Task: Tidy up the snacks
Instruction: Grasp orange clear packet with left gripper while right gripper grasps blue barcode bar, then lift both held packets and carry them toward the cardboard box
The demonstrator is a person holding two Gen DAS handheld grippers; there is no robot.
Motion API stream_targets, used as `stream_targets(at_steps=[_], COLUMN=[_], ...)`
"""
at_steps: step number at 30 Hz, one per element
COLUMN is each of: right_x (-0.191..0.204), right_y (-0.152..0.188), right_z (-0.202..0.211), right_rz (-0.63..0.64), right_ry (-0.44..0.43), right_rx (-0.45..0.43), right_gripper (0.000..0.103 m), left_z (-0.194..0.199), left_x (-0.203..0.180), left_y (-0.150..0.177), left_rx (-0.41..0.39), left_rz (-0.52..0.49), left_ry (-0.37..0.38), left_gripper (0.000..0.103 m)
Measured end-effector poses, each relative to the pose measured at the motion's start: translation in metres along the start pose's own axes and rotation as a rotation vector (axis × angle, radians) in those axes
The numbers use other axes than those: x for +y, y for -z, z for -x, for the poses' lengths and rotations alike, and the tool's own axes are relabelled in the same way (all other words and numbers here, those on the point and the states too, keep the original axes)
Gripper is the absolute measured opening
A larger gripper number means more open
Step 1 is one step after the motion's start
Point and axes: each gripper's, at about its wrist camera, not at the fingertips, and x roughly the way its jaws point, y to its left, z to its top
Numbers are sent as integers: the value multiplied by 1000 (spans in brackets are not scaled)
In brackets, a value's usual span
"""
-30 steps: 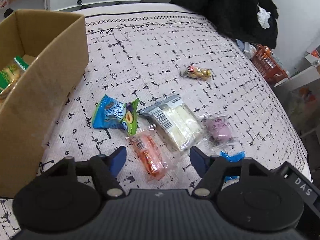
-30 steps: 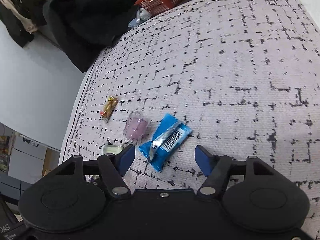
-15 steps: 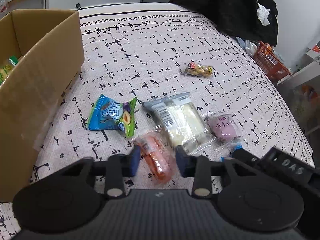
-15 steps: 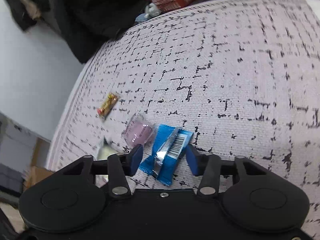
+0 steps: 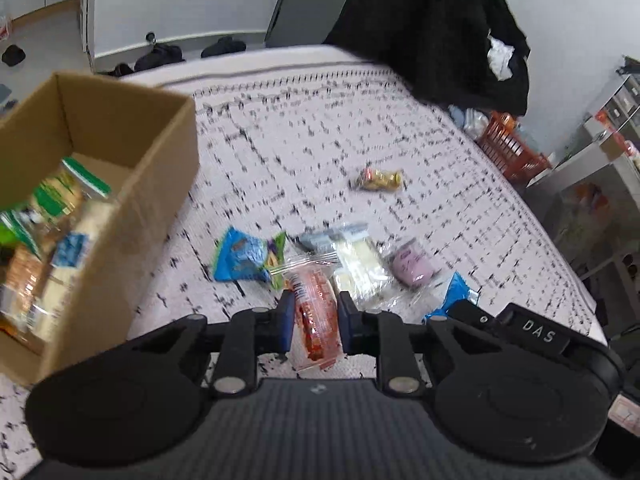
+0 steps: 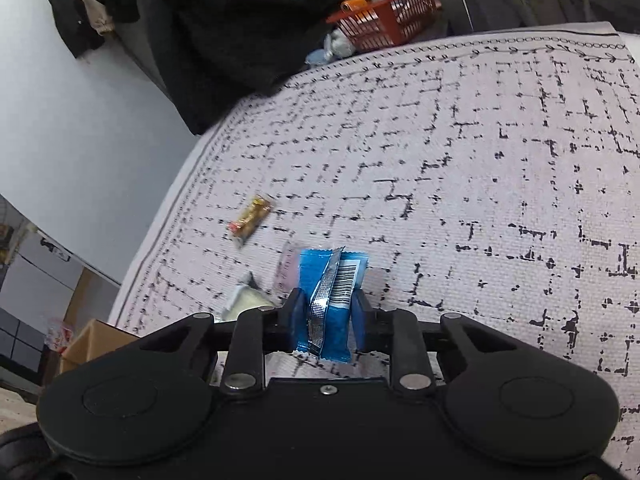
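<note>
My left gripper [image 5: 314,314] is shut on an orange snack packet [image 5: 316,312], lifted off the patterned cloth. My right gripper [image 6: 326,312] is shut on a blue barcode packet [image 6: 334,300], also raised. On the cloth lie a blue-green packet [image 5: 246,260], a white wafer pack [image 5: 352,260], a pink packet [image 5: 412,266] and a gold-red candy [image 5: 378,179], the candy [image 6: 251,216] also showing in the right wrist view. An open cardboard box [image 5: 152,168] at the left holds several snacks.
Black clothing [image 5: 436,32] hangs past the far right of the bed. An orange basket [image 5: 512,152] stands on the floor to the right, seen too as the basket [image 6: 384,16] beyond the cloth's edge. Bare cloth stretches across the far side.
Both grippers went from open to shut, the left on the orange packet and the right on the blue packet. Both have risen, lifting the packets from the cloth.
</note>
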Motion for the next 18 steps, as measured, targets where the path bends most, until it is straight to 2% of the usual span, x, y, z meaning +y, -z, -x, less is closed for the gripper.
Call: stream_targets(at_steps=[11, 18], right_x=[34, 58], right_y=[6, 12], right_z=[19, 32], right_rz=[17, 45], right_ry=[-86, -136], right_rx=[-25, -40], right_gripper=[25, 25], left_z=[51, 78], left_x=[20, 35], left_y=[-16, -21], left_rx=[-85, -134], left_rz=[4, 35], left_ry=[-16, -35], left_gripper=[21, 15])
